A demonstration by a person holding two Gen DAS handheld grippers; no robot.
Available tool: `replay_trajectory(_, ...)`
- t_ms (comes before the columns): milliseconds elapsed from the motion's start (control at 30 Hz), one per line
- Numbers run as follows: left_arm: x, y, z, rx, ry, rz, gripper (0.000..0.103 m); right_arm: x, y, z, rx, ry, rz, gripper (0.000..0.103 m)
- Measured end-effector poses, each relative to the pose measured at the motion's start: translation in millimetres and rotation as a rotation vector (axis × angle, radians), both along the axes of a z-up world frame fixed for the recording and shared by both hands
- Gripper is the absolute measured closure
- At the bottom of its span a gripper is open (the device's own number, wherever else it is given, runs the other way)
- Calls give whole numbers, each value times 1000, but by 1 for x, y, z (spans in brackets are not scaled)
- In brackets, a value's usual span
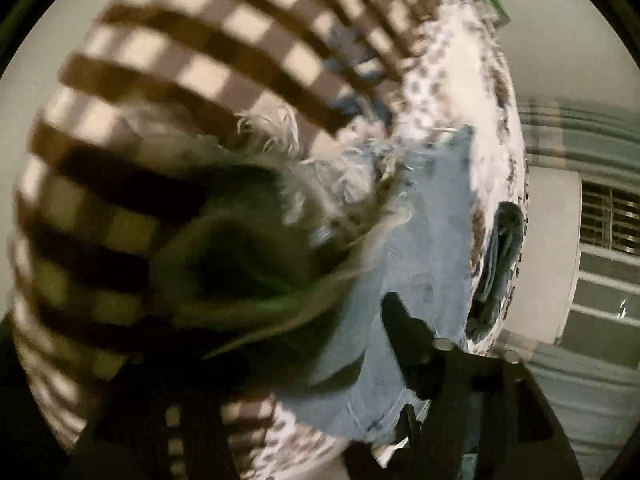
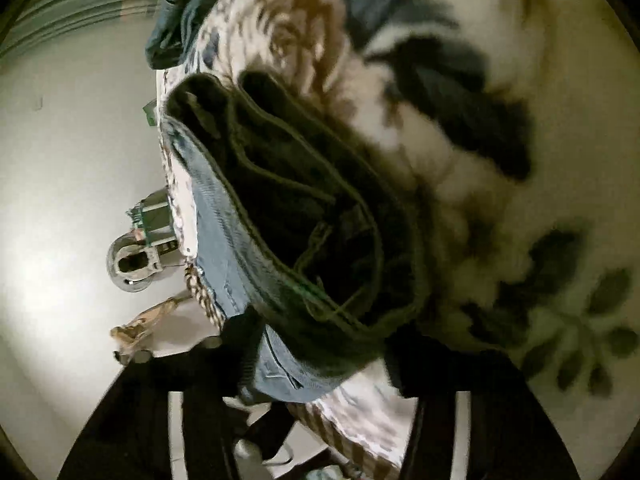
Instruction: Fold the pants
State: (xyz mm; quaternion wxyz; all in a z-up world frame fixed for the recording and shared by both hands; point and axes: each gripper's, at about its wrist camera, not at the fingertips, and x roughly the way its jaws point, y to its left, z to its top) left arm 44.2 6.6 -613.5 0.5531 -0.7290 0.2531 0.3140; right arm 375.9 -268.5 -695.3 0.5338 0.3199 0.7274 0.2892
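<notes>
Because both cameras are smeared with motion blur, much of what I see is soft and hard to read. My left gripper (image 1: 304, 320) sits low in its view: one black finger (image 1: 404, 332) shows sharply against pale denim, while the other side is lost in a dark greenish blur, so I cannot tell how far its jaws stand apart or whether they pinch anything. The jeans (image 1: 424, 216) lie just ahead of that finger, light blue, with a frayed whitish hem (image 1: 276, 132) at their far end. They rest on a brown-and-cream checked blanket (image 1: 192, 52), beside a white bedsheet with a dark floral print (image 1: 456, 80). A dark folded garment (image 1: 500, 248) sits at the sheet's edge, partly cut off by it.

In the right wrist view, my right gripper (image 2: 320, 364) has its black fingers (image 2: 404, 364) on either side of a thick denim bundle, the jaws set fairly wide with the cloth between them; whether they press on it is unclear. The bundle's dark inner side (image 2: 304, 200) faces the camera, with lighter blue denim (image 2: 216, 216) along its edge. Off the bed, on the pale floor (image 2: 64, 184), a small greenish box (image 2: 154, 220) and a round metallic object (image 2: 132, 264) are too small to identify.
</notes>
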Motion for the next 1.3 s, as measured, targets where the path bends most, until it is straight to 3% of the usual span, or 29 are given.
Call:
replay_trajectory(100, 8, 5, -7, -2, 15, 16, 39, 1, 11, -6, 0, -6, -9, 35)
replay_trajectory(167, 11, 1, 3, 47, 28, 21, 44, 2, 17, -1, -9, -24, -24, 35)
replay_trajectory(200, 10, -1, 8, 74, 25, 18, 56, 4, 18, 3, -16, -43, -33, 43)
replay_trajectory(233, 11, -4, 16, 110, 22, -2, 74, 2, 18, 8, -38, -66, -41, 64)
replay_trajectory(300, 12, -6, 28, 141, 12, -27, 75, -3, 14, 16, -51, -80, -55, 71)
replay_trajectory(467, 12, -7, 81, 200, 4, -94, 75, -6, 15, 57, -57, -126, -69, 75)
replay_trajectory(700, 49, 17, 168, 243, -17, -197, 75, -1, 26, 146, -49, -136, -108, 79)
replay_trajectory(833, 111, 42, 216, 276, -64, -288, 75, 26, 28, 193, -35, -157, -175, 79)
replay_trajectory(1000, 214, 84, 244, 285, -166, -385, 75, 83, 26, 245, -14, -217, -333, 79)
replay_trajectory(1167, 369, 134, 254, 289, -300, -526, 75, 172, 42, 282, -2, -335, -518, 79)
replay_trajectory(1300, 490, 159, 241, 322, -377, -662, 75, 239, 55, 281, 2, -410, -646, 79)
